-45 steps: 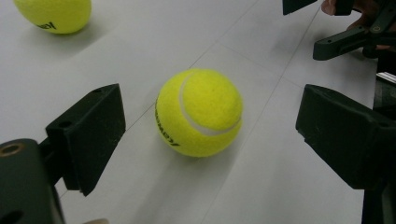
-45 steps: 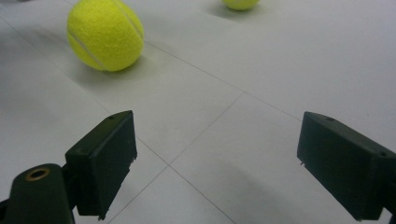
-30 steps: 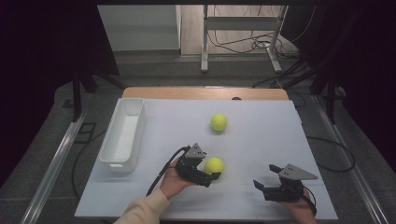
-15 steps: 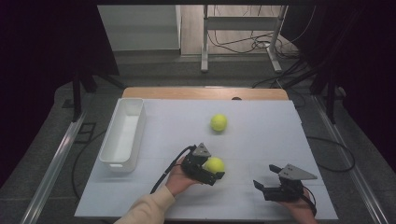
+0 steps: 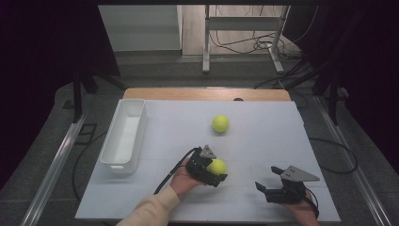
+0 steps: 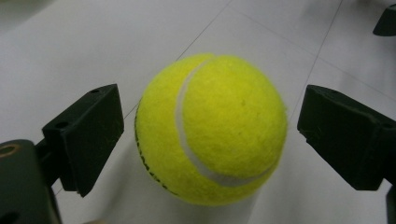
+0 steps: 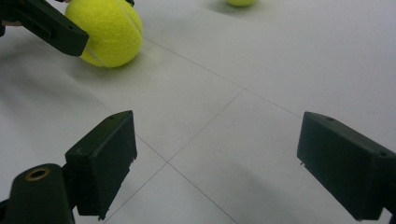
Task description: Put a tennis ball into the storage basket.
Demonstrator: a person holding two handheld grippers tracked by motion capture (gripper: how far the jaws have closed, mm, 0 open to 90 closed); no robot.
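Our left claw (image 6: 205, 135) is released, with the near ball (image 6: 211, 128) resting on the table (image 5: 263, 136) exactly between its jaws, a small gap at each side. Our right claw (image 5: 272, 190) is released too, well apart from this ball.

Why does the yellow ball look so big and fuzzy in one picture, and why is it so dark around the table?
In the left gripper view the fuzzy yellow tennis ball sits close to the camera between the open left tool jaws, so its felt shows sharply and the tabletop behind goes soft. In the high view light falls on the white table while the room around it stays dark.
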